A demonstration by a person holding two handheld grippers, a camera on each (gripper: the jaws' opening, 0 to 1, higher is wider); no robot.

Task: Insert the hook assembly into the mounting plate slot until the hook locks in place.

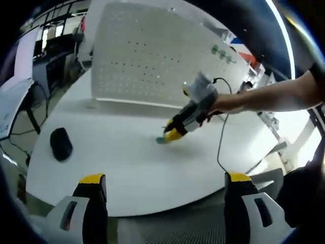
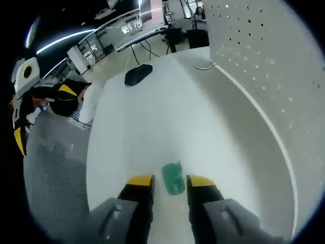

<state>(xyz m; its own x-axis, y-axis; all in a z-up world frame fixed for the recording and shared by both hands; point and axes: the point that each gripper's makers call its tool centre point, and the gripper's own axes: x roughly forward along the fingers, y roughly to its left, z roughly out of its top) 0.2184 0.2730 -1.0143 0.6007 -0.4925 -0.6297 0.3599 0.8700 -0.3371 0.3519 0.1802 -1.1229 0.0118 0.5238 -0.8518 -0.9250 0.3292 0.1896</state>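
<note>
On a white table (image 1: 127,168), before an upright pegboard (image 1: 152,56): green hook piece (image 2: 173,178) lying flat, framed between narrow, parted right gripper (image 2: 170,184) tips, ungrasped. Left gripper (image 1: 165,179) spread wide, holding nothing. Black mouse-like object (image 1: 61,144) well apart.

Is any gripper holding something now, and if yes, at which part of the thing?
Nothing is held. The right gripper is open around the green hook piece lying on the white table, not yet closed. The left gripper is open.
</note>
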